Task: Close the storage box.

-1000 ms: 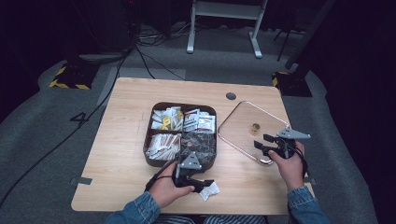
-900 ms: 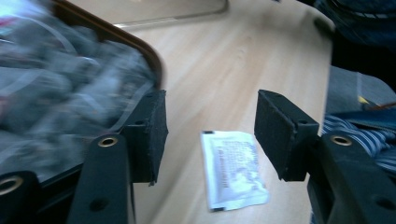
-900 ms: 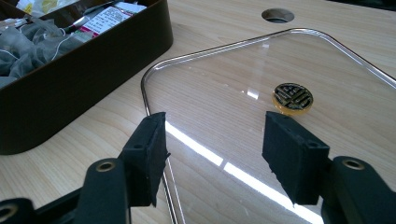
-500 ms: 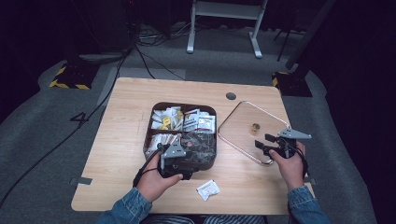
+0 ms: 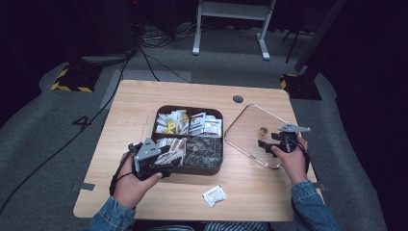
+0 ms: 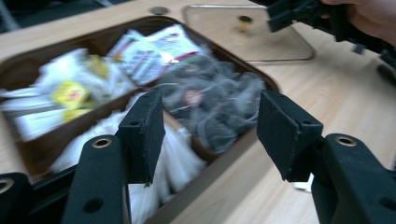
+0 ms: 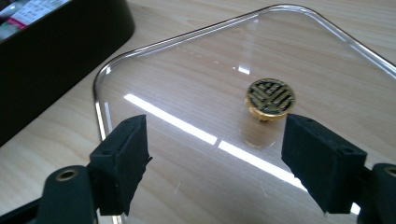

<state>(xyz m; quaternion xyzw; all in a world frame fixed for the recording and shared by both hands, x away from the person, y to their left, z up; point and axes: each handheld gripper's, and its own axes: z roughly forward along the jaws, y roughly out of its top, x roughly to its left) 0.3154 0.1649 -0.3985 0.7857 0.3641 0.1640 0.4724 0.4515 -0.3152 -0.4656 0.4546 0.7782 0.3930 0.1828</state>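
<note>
Hovering over the glass lid (image 7: 196,93), right gripper (image 7: 212,158) gapes empty.

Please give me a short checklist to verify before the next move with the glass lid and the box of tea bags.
1. Right gripper open over the glass lid, nothing between the pads: ok.
2. Lid's gold knob in view ahead: ok.
3. Left gripper open and empty: ok.
4. Brown box uncovered, compartments filled: ok.
5. White sachet lying on the table outside the box: not ok.
6. Lid lying flat: ok.
</note>
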